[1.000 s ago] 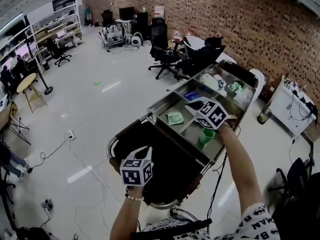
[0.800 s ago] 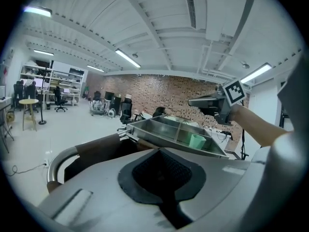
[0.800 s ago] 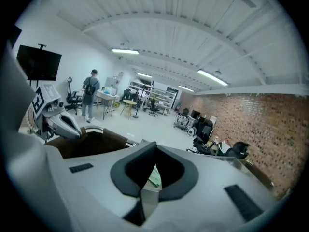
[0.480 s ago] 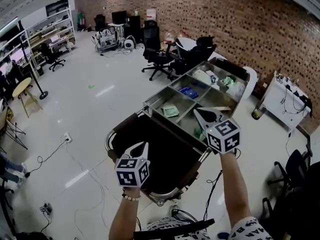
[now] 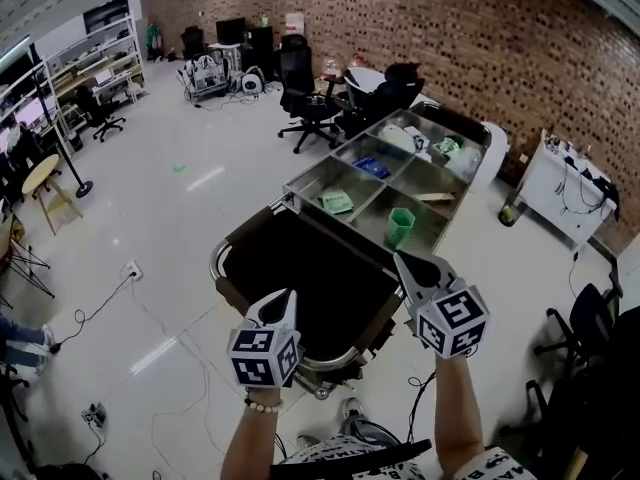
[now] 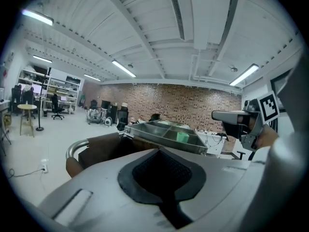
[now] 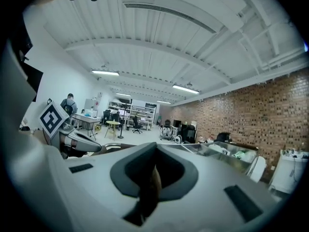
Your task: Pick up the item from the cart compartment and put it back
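**Item — green cup** point(image 5: 400, 227)
- Location: the near right compartment of the cart tray point(image 5: 318, 165), alone in that compartment.
- Relative to the right gripper point(image 5: 415, 268): the cup lies ahead of the gripper's tip, apart from it and not touching. The gripper itself is held short of the tray's near wall, over the edge of the cart's dark lower deck point(image 5: 300, 283).
- Relative to the left gripper point(image 5: 284, 304): the cup is well apart, across the dark deck and off to the right.
- Appearance: plain green plastic, standing upright with its open mouth up and narrowing slightly toward the base. In the left gripper view it shows as a small green block above the tray wall.

**Grippers**
- Right: jaws clenched together, with nothing between them.
- Left: jaws likewise pressed together and empty.

**Neighbouring contents**
- A green packet point(image 5: 336, 202) lies flat in the near left compartment.
- A blue item point(image 5: 372, 167) sits in the compartment behind the packet.
- A flat tan piece point(image 5: 436, 197) lies in the compartment just beyond the cup.
- The far compartments hold pale and green items — too small to tell apart.
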`<state>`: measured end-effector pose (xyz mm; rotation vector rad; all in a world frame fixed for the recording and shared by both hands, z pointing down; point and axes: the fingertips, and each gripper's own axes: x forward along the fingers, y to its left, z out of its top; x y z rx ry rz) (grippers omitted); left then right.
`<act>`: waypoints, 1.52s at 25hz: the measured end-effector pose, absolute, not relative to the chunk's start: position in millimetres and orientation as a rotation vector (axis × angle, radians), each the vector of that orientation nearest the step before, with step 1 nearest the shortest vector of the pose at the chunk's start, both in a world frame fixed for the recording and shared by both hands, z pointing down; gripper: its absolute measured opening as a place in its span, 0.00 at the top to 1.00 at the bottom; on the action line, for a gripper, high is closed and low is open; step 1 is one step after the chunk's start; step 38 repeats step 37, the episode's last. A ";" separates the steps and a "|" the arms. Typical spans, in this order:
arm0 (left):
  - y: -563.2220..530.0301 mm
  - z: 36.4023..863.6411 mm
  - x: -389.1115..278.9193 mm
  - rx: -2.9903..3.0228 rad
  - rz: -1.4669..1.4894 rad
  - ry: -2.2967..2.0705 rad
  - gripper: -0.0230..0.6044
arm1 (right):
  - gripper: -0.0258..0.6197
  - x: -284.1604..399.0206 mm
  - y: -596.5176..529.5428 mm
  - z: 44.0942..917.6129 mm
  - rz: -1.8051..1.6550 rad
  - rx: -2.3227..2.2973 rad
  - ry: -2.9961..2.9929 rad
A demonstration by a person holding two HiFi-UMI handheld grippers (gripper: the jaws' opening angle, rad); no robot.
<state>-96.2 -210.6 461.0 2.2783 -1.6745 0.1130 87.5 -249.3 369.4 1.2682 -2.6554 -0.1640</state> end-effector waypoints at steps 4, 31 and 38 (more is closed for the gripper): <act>-188.5 464.9 -89.5 2.294 0.126 -1.660 0.96 | 0.95 99.5 -217.7 389.1 -0.074 1.322 -2.658; -134.9 478.2 -83.0 2.341 0.148 -1.612 0.96 | 0.95 85.8 -132.7 462.0 0.117 1.347 -2.633; -133.4 478.4 -87.0 2.344 0.146 -1.612 0.96 | 0.95 84.3 -131.2 460.7 0.103 1.360 -2.629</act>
